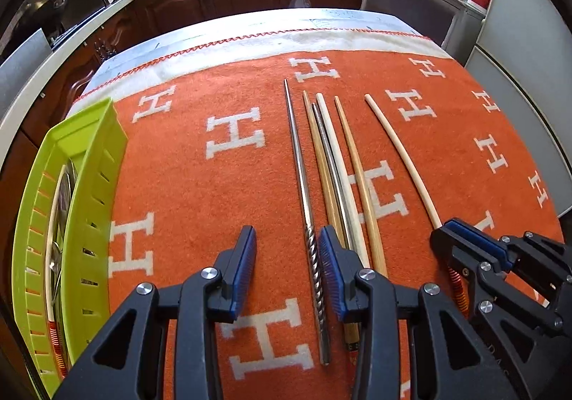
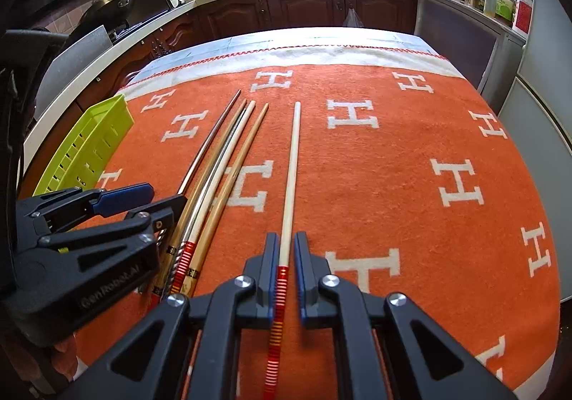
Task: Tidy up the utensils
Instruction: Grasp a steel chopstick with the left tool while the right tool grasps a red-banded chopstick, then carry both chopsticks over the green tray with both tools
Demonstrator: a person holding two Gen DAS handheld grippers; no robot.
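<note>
Several chopsticks lie side by side on an orange cloth (image 1: 200,200) with white H letters. A metal chopstick (image 1: 299,167) with a twisted handle lies between the fingers of my left gripper (image 1: 286,232), close to the right pad; the jaws stand apart around it. My right gripper (image 2: 286,237) straddles a cream chopstick (image 2: 291,167) with a red-striped handle. Its jaws are nearly closed: the left pad touches the stick and a thin gap shows on the right. Wooden and pale chopsticks (image 1: 338,167) lie between the two grippers.
A lime-green slotted basket (image 1: 89,185) stands at the cloth's left edge with a striped chopstick and other utensils inside. Kitchen counters, dark wooden cabinets (image 2: 304,10) and a white fridge (image 1: 518,42) surround the table. The two grippers sit close together.
</note>
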